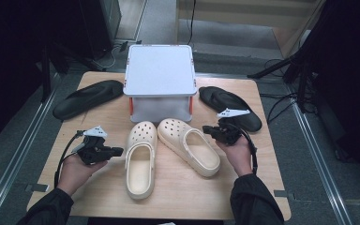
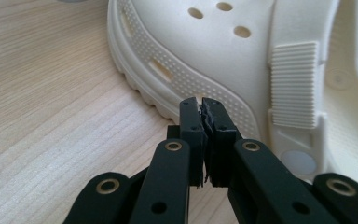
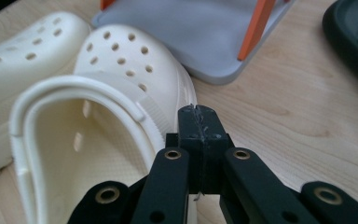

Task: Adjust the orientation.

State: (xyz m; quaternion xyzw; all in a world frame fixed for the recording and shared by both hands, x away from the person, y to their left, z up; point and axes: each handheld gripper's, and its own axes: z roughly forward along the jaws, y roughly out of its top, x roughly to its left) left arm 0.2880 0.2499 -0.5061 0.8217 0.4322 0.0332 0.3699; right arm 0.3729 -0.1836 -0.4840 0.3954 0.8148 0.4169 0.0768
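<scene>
Here we have two cream foam clogs, the left clog (image 1: 140, 159) and the right clog (image 1: 190, 145), lying side by side mid-tabletop before a grey box (image 1: 160, 79). They look light, springy and grippy; we'd pinch a heel rim. The left claw (image 2: 202, 103) and right claw (image 3: 198, 111) are both pressed together, empty.

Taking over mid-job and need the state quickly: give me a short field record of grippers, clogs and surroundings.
left gripper: shut, empty, beside the left clog
right gripper: shut, empty, beside the right clog
clogs: cream, side by side on the table, toes toward the rack
rack: grey, orange posts, behind the clogs
black slippers: one left of the rack, one to its right
</scene>
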